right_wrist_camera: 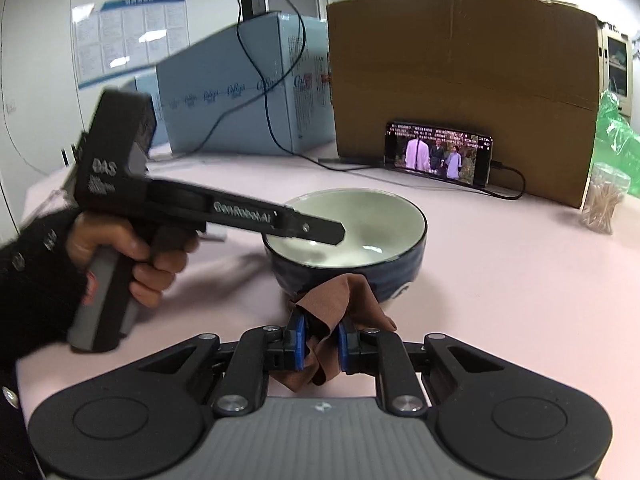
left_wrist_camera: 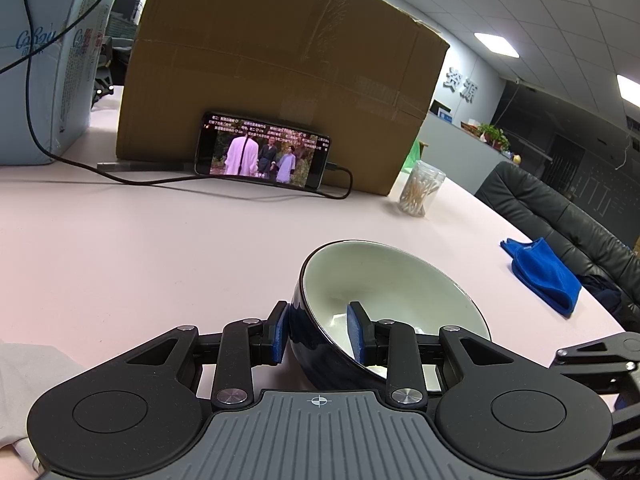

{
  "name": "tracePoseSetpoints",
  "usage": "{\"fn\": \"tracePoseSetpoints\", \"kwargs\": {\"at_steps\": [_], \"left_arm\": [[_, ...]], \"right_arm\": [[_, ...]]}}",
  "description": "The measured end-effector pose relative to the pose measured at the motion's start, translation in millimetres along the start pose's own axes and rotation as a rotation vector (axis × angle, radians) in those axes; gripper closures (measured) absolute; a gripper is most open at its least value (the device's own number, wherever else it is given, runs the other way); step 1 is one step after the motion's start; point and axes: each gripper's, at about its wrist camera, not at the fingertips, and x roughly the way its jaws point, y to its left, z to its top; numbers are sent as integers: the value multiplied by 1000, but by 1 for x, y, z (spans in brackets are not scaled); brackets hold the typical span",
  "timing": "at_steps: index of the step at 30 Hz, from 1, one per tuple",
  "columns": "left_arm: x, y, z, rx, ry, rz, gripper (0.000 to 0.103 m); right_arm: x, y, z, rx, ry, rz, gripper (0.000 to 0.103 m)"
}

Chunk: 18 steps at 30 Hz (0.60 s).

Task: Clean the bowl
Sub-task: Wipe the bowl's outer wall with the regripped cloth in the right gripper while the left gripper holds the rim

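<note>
We saw the left gripper (left_wrist_camera: 322, 332) clamped on the wall of the bowl (left_wrist_camera: 384, 280), one blue pad (left_wrist_camera: 280, 334) pressed to the dark outer side and the other inside against the pale glaze, so that the bowl sat tipped with its mouth turned up and away from the camera. In the right wrist view the right gripper (right_wrist_camera: 320, 344) had its pads closed on a bunched brown cloth (right_wrist_camera: 332, 300), which rose just in front of the bowl's near outer wall; we could not tell whether cloth and bowl touched. There the left gripper's finger lay over the bowl's left rim, with the person's left hand (right_wrist_camera: 132, 258) wrapped round the handle. The bowl stood on a pale pink table (left_wrist_camera: 160, 240). Further back a phone (left_wrist_camera: 262, 152) playing a video leaned against a big cardboard box (left_wrist_camera: 280, 60), a black cable (left_wrist_camera: 120, 176) running from it across the table. A light blue printed carton (right_wrist_camera: 240, 92) stood left of the cardboard box, and a clear jar of cotton swabs (left_wrist_camera: 420, 188) stood near its right corner. A folded blue cloth (left_wrist_camera: 544, 276) lay at the table's right edge, beside a black chair (left_wrist_camera: 560, 216). Beyond were a tiled ceiling with lit panels and a notice board (right_wrist_camera: 128, 36) on the wall
</note>
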Motion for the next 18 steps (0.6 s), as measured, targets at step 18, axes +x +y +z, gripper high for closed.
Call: {"fn": "tracePoseSetpoints", "kwargs": {"at_steps": [18], "left_arm": [[0, 0, -1, 2, 0, 1, 73]], "right_arm": [[4, -8, -4, 64, -31, -44, 83]]}}
